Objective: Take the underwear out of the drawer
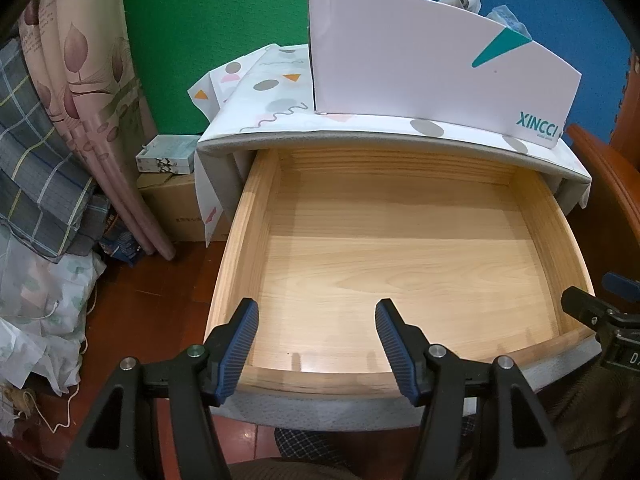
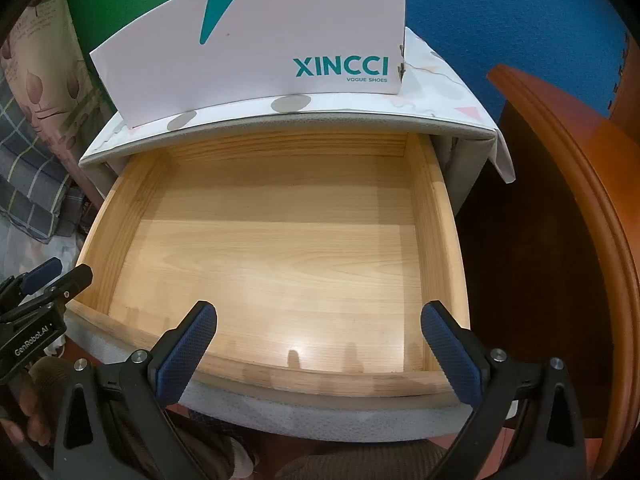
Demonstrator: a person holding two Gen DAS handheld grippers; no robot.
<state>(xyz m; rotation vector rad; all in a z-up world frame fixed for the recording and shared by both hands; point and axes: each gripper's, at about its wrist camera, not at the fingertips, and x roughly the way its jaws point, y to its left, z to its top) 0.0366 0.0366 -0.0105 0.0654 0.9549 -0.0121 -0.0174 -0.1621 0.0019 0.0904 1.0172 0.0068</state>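
Drawer (image 1: 400, 260) pulled open toward cameras, both grippers' fingers (image 1: 240, 340) spread

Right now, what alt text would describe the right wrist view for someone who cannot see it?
An open wooden drawer shows only bare boards, no underwear visible. The right gripper hangs over its front edge, jaws open. A white shoe box sits on the cabinet top behind.

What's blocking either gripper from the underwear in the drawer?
Nothing visible blocks them: the drawer is pulled open, with the left gripper and right gripper open over its front edge. But no underwear shows; only the bare wooden bottom is visible.
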